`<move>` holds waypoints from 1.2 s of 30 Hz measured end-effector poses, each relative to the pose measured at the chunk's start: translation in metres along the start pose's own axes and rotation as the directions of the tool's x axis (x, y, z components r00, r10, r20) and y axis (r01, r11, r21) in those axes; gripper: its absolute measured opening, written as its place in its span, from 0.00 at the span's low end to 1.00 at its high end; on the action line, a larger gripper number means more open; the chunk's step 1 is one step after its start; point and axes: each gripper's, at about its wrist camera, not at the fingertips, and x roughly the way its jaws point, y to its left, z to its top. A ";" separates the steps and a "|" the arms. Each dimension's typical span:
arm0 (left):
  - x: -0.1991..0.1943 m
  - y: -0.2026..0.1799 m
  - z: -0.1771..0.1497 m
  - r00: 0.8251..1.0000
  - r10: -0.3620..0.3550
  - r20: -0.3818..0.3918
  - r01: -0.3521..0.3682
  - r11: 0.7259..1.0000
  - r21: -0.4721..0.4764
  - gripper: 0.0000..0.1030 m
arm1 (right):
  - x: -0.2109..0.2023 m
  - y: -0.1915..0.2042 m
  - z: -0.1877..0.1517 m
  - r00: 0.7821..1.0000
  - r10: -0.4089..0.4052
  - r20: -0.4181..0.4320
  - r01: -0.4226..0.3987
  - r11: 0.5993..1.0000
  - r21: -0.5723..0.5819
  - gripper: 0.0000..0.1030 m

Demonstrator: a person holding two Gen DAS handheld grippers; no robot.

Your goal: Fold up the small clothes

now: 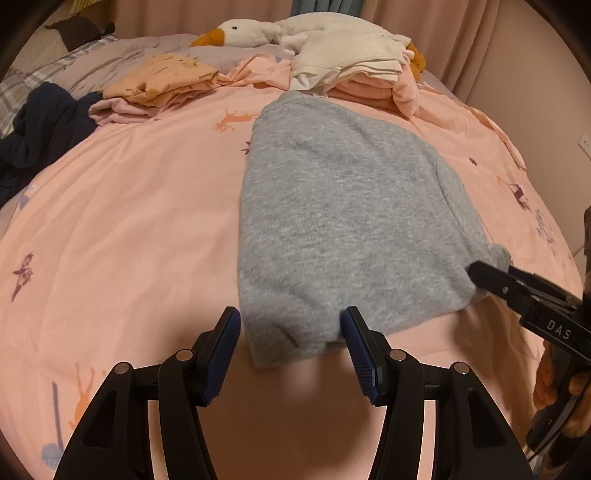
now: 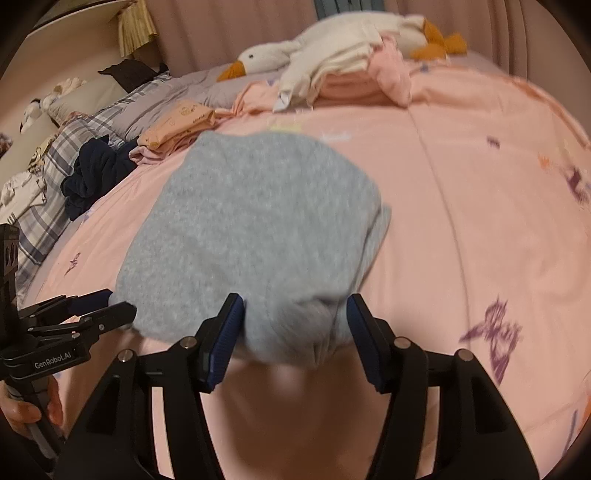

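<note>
The folded grey garment (image 1: 343, 218) lay on the pink bedspread (image 1: 129, 221), its long axis running from the two claws toward the goose plush toy (image 1: 295, 33) — near edge closest to the claws. The left claw (image 1: 291, 350) stood open around its near corner, the right claw (image 2: 295, 339) likewise open, pads astride the hem.

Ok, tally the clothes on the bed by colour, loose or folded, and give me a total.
Grey knit garment, laid flat: 1
Dark navy crumpled garment: 1
Orange printed folded garment: 1
Pale pink garment beneath the orange one: 1
White folded garment: 1
Peach-pink folded stack: count unclear, taken as 1
Total: 6
</note>
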 end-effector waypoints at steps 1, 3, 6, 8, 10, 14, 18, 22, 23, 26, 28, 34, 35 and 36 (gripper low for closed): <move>-0.002 -0.001 -0.001 1.000 0.005 0.000 -0.005 1.000 0.003 0.54 | -0.001 -0.001 -0.002 1.000 0.007 -0.006 -0.007 1.000 0.012 0.57; -0.008 -0.002 -0.003 1.000 0.020 0.005 -0.020 1.000 0.009 0.54 | -0.008 -0.001 -0.008 1.000 0.004 -0.005 -0.003 1.000 0.010 0.57; -0.015 -0.004 -0.005 0.999 0.030 0.013 -0.030 1.000 0.010 0.54 | -0.016 0.003 -0.015 1.000 -0.007 -0.012 0.007 1.000 -0.009 0.58; -0.021 -0.005 -0.007 0.999 0.036 0.017 -0.036 0.999 0.006 0.54 | -0.021 0.005 -0.018 1.000 -0.013 -0.014 0.012 1.000 -0.020 0.58; -0.025 -0.006 -0.009 0.999 0.042 0.015 -0.042 0.999 0.003 0.54 | -0.026 0.008 -0.021 1.000 -0.018 -0.016 0.017 0.999 -0.029 0.60; -0.034 -0.009 -0.012 0.998 0.055 0.021 -0.055 0.998 -0.004 0.76 | -0.037 0.014 -0.023 1.000 -0.026 -0.009 0.026 0.999 -0.045 0.66; -0.046 -0.009 -0.013 0.997 0.068 0.023 -0.068 0.998 -0.013 0.76 | -0.050 0.022 -0.024 0.999 -0.045 0.008 0.045 0.997 -0.066 0.79; -0.062 -0.009 -0.015 0.996 0.079 0.044 -0.078 0.997 -0.031 0.76 | -0.063 0.030 -0.024 0.999 -0.039 0.020 0.040 0.996 -0.078 0.85; -0.065 -0.009 -0.015 0.996 0.082 0.047 -0.080 0.996 -0.035 0.77 | -0.065 0.031 -0.024 0.999 -0.038 0.022 0.040 0.996 -0.079 0.89; -0.075 -0.011 -0.015 0.994 0.085 0.064 -0.082 0.995 -0.050 0.85 | -0.075 0.034 -0.023 0.999 -0.033 0.031 0.035 0.997 -0.074 1.00; -0.081 -0.012 -0.017 0.991 0.112 0.075 -0.107 0.992 -0.060 0.89 | -0.079 0.037 -0.023 0.999 -0.025 0.035 0.027 0.997 -0.068 1.00; -0.097 -0.021 -0.018 0.982 0.166 0.085 -0.162 0.985 -0.053 0.90 | -0.093 0.045 -0.024 0.998 -0.033 0.050 0.036 0.998 -0.060 1.00; -0.098 -0.022 -0.018 0.981 0.176 0.085 -0.172 0.984 -0.053 0.90 | -0.096 0.046 -0.023 0.998 -0.034 0.056 0.037 0.998 -0.058 1.00; -0.100 -0.022 -0.019 0.980 0.182 0.084 -0.178 0.983 -0.053 0.90 | -0.098 0.047 -0.022 0.998 -0.035 0.061 0.039 0.998 -0.058 1.00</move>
